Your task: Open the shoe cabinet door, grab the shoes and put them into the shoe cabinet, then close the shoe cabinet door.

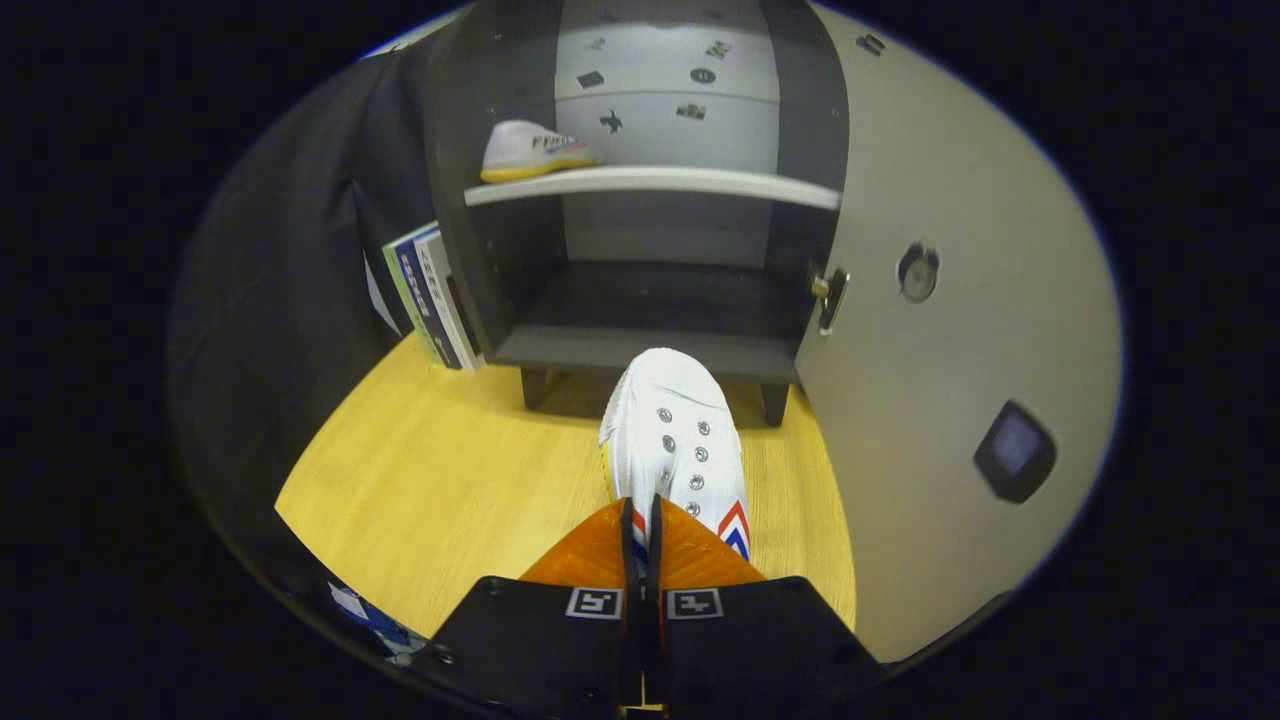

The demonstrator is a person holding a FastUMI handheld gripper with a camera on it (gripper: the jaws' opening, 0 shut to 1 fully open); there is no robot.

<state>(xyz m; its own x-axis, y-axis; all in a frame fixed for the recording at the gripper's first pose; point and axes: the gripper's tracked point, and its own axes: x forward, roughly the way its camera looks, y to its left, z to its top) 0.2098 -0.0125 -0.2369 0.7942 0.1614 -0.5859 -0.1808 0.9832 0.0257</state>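
Observation:
A white shoe (672,430) with metal eyelets and a red and blue chevron hangs from my gripper (641,525), toe pointing at the cabinet. Both fingers are pinched together on the shoe's rear edge. Just beyond the toe stands the dark shoe cabinet (640,350) with its door (960,380) swung wide open to the right. A second white shoe (532,150) with a yellow sole lies on the left end of the cabinet's light shelf (700,183). The lower compartment is bare.
The cabinet stands on short legs on a wooden floor (450,480). Some upright books or boxes (432,295) lean against its left side. The open door bears a round fitting (917,271), a latch (831,297) and a dark square tag (1014,450).

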